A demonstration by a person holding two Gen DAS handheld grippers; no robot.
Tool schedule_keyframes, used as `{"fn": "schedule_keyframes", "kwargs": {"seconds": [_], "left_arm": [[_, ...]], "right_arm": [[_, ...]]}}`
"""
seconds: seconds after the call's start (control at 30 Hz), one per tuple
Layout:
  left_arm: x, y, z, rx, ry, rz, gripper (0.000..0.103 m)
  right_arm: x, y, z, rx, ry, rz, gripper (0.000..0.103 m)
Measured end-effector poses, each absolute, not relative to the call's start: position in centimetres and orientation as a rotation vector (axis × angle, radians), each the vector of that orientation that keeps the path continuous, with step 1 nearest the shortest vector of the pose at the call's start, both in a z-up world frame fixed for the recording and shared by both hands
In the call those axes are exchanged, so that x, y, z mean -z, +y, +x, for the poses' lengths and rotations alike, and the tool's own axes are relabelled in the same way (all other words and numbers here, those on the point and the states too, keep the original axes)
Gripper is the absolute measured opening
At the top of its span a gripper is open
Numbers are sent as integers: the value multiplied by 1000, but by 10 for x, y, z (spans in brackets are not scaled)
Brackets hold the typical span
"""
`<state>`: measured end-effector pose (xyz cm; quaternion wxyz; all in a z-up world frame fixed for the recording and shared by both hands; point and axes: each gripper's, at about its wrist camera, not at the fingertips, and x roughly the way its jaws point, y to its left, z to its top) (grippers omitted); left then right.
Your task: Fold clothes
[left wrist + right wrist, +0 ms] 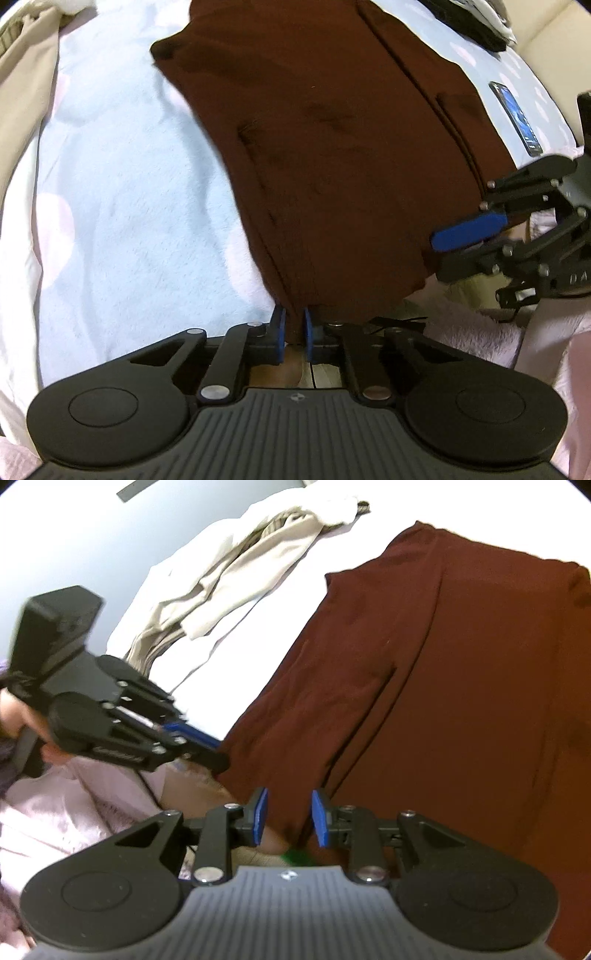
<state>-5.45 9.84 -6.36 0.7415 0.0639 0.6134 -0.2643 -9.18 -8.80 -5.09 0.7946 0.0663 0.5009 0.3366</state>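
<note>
A dark maroon garment (332, 147) with seams and pocket slits lies spread on the pale blue bed cover (129, 184). Its near edge hangs over the side of the bed. My left gripper (294, 332) is shut on that near hem, with a fold of fabric pinched between the blue pads. In the right wrist view the left gripper (218, 753) meets the garment's (443, 701) left corner. My right gripper (290, 816) is open, its pads apart on either side of the hem and not pressing it. It shows in the left wrist view as the right gripper (439, 254), beside the garment's right corner.
A phone (515, 116) lies on the cover to the right of the garment. Beige clothes (236, 576) are heaped at the far left, and dark clothes (469, 22) at the far right. A pink fleecy cloth (480, 332) lies below the near edge.
</note>
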Motion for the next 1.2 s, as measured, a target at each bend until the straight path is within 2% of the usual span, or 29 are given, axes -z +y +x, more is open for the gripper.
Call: {"fn": "schedule_keyframes", "kwargs": {"seconds": [0.23,0.4,0.63,0.9,1.2], "left_arm": [[17,92,-61,685,1231,148,6],[1,71,-59,748,1169,200,6],[9,45,-52,800,1157,234,5],[15,24,-49,864,1171,268,5],[18,35,-53,841,1193,235,5]], "right_arm": [[43,-101,-78,-631,1046,162,33],[32,-127,-68,-577,1019,252,38],[29,-127,-55,-607,1027,355,42],[53,-125,-45,-655,1149,519,43],[79,-114,-38,-686,1266,647,43]]}}
